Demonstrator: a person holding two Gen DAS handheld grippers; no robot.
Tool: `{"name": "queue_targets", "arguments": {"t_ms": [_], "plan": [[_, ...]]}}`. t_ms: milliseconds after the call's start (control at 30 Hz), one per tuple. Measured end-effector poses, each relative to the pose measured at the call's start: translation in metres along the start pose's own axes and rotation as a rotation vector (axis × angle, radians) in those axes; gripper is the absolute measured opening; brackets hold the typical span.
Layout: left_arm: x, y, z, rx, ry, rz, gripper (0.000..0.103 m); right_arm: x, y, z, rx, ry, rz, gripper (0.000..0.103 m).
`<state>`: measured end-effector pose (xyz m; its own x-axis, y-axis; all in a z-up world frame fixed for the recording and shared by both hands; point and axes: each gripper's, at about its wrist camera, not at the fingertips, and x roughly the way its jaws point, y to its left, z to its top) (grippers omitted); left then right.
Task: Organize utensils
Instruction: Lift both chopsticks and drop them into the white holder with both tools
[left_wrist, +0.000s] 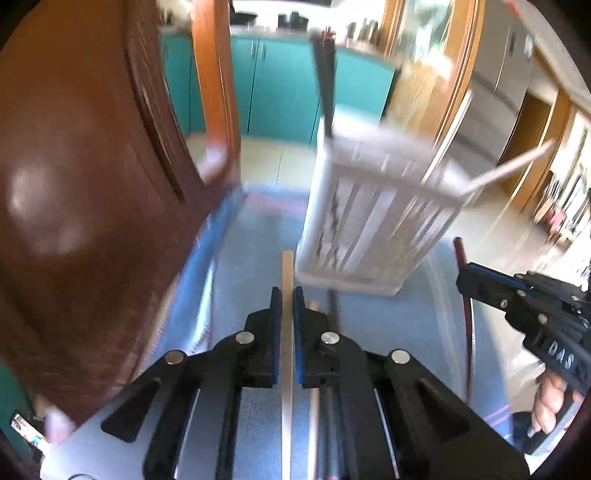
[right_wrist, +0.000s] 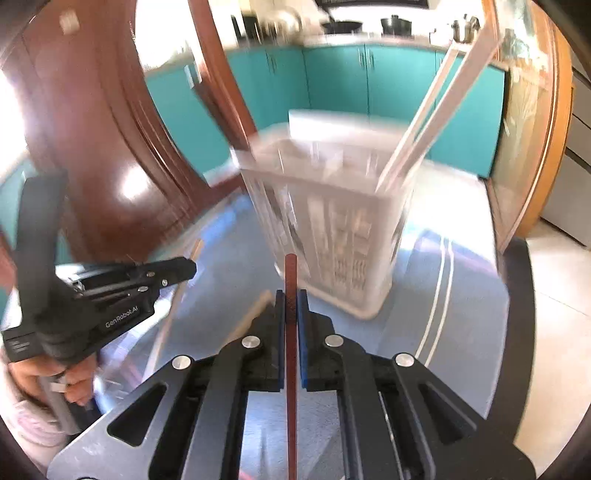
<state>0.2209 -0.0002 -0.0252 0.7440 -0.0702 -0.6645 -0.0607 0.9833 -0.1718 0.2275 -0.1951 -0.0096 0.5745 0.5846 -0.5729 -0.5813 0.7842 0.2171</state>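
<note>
My left gripper (left_wrist: 287, 295) is shut on a pale wooden chopstick (left_wrist: 287, 273) that points toward the white slatted utensil basket (left_wrist: 373, 221). My right gripper (right_wrist: 291, 297) is shut on a dark red-brown chopstick (right_wrist: 290, 273), just short of the basket (right_wrist: 332, 221). The basket holds dark chopsticks (left_wrist: 327, 85) at its left corner and pale chopsticks (right_wrist: 436, 110) at its right. The right gripper also shows in the left wrist view (left_wrist: 461, 280), and the left gripper in the right wrist view (right_wrist: 192, 267). More chopsticks (left_wrist: 334, 317) lie on the table under my left gripper.
The basket stands on a blue table mat (right_wrist: 424, 295). A brown wooden chair back (left_wrist: 74, 184) rises close on the left. Teal kitchen cabinets (right_wrist: 399, 81) are behind. The table edge (right_wrist: 517, 295) curves on the right, with tiled floor beyond.
</note>
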Motion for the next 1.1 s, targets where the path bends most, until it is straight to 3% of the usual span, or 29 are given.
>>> {"name": "queue_targets", "arguments": {"t_ms": [233, 333, 467, 533, 600, 767, 867, 1100], "plan": [[-0.113, -0.011, 0.052, 0.001, -0.306, -0.090, 0.007, -0.092, -0.006, 0.035, 0.038, -0.235, 0.078, 0.007], [-0.142, -0.024, 0.073, -0.014, -0.441, -0.116, 0.007, -0.121, -0.001, 0.061, 0.031, -0.354, 0.087, 0.007], [-0.158, -0.027, 0.091, -0.071, -0.566, -0.155, 0.007, -0.158, -0.007, 0.089, 0.048, -0.585, 0.024, 0.007], [-0.156, -0.028, 0.098, -0.108, -0.611, -0.147, 0.007, -0.156, -0.008, 0.097, 0.050, -0.677, -0.078, 0.007], [-0.155, -0.019, 0.099, -0.126, -0.630, -0.128, 0.007, -0.144, -0.006, 0.097, 0.049, -0.672, -0.131, 0.007], [-0.141, -0.019, 0.100, -0.165, -0.662, -0.075, 0.007, -0.076, -0.023, 0.096, 0.081, -0.522, -0.183, 0.007], [-0.119, -0.017, 0.100, -0.174, -0.628, -0.076, 0.007, -0.059, -0.030, 0.092, 0.094, -0.475, -0.177, 0.007], [-0.064, -0.034, 0.096, -0.128, -0.515, 0.003, 0.007, -0.047, -0.026, 0.090, 0.093, -0.430, -0.178, 0.007]]}}
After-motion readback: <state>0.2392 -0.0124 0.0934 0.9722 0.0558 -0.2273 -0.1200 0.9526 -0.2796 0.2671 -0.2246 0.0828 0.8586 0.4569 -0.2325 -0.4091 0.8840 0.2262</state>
